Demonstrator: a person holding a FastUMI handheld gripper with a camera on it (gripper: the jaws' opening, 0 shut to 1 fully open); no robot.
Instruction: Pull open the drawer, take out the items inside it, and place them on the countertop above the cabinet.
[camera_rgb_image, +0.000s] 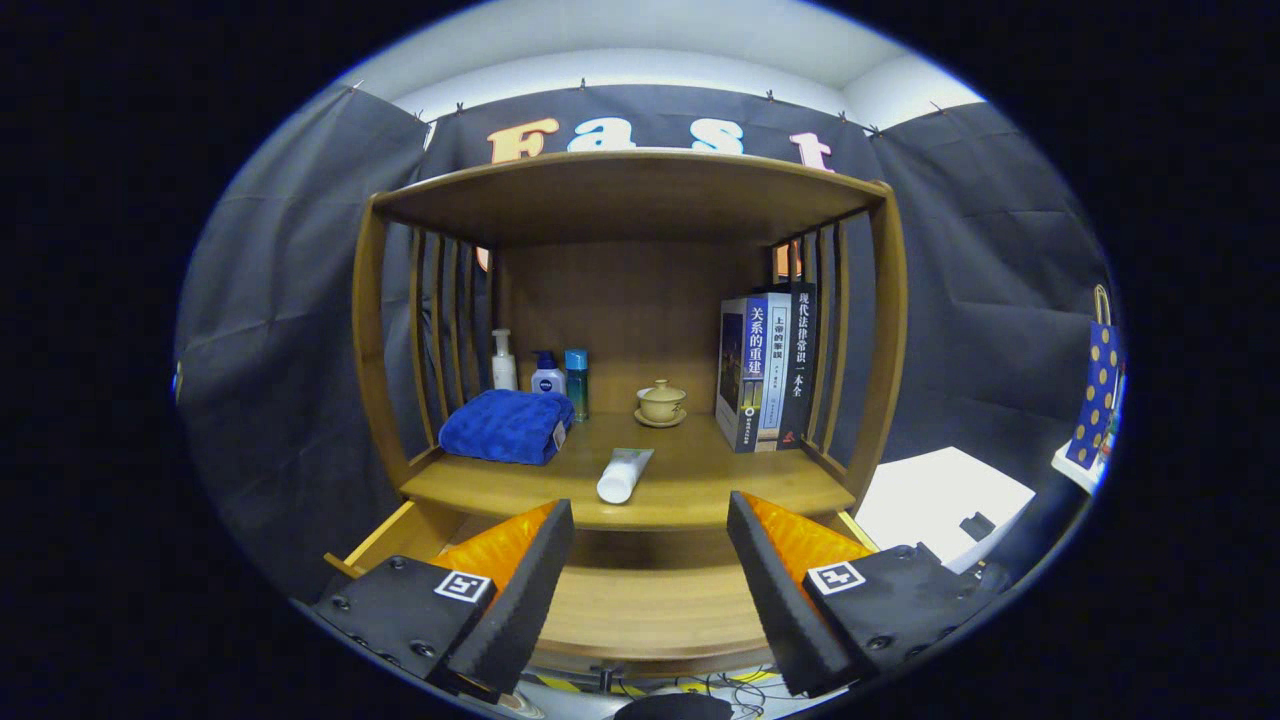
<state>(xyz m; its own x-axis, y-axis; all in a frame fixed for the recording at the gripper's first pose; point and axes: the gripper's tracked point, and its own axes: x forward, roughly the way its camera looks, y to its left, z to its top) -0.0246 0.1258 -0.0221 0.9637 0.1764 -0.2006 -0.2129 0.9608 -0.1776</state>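
A blue towel (507, 425) is folded at the shelf's left, with three bottles (546, 375) lined up behind it. A lidded teacup (661, 401) is parked mid-shelf, books (768, 368) are stood upright on the right. A dotted bag (1096, 392) is seen far right.

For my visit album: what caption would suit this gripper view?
Open gripper above the pulled-open drawer, with a white tube lying on the cabinet countertop just beyond its fingers.
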